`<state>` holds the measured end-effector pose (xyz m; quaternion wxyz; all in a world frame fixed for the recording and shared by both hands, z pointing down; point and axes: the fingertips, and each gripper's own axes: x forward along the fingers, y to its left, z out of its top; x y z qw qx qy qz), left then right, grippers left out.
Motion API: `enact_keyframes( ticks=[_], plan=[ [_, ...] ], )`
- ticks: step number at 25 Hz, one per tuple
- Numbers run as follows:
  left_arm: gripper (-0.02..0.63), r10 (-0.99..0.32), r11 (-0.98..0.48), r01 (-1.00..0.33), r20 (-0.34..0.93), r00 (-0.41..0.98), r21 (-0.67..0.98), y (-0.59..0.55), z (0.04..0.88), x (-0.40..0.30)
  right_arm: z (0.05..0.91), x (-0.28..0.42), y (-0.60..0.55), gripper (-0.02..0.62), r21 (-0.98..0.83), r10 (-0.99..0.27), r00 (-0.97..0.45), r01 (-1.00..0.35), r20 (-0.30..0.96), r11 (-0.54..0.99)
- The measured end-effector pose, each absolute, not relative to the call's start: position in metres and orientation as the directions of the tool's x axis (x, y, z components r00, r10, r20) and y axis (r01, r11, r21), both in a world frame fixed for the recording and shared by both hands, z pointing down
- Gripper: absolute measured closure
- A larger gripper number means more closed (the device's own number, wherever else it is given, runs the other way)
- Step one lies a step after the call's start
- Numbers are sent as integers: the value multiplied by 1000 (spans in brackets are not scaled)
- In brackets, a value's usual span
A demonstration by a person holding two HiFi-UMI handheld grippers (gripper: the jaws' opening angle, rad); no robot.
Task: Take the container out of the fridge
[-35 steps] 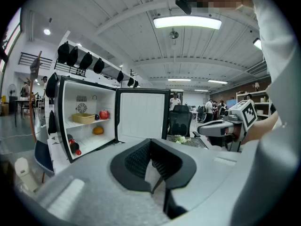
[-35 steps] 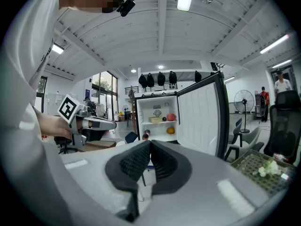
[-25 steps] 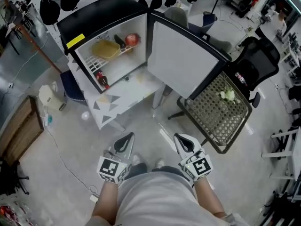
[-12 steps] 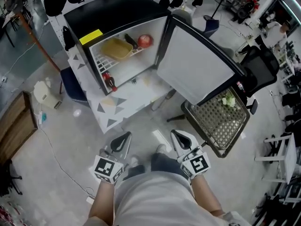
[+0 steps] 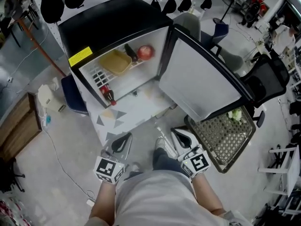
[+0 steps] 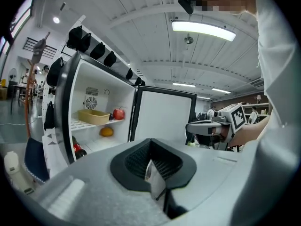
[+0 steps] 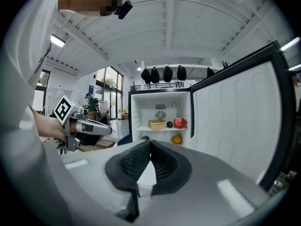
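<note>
Head view looks steeply down on the fridge (image 5: 113,22), its door (image 5: 202,84) swung wide to the right. The yellow container (image 5: 115,61) sits on the upper shelf towards the left, with a red apple (image 5: 146,52) further right on the same shelf. A bottle (image 5: 108,96) lies low by the left wall. Both grippers are held near the person's body, well apart from the fridge. The left gripper (image 5: 122,142) has its jaws pressed together with nothing between them, and the right gripper (image 5: 182,138) is likewise closed and empty. A mesh rack (image 5: 225,135) stands at the right, partly under the door.
</note>
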<state>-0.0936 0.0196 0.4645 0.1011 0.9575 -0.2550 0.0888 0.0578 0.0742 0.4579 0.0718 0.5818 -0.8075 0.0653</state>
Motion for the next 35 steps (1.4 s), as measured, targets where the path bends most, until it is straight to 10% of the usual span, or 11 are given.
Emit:
enact_keyframes(
  ticks=[14,35],
  plan=[
    [598,-658,-708,-701,277,700,89,-52,464,-12,453,127,-23,592,-15,-814,-556,-827,166,562],
    [598,-829,-448,-890,336,447,78,-63,469,-90,456,46,-130,592,66,-624,-752,-626,213,777]
  ],
)
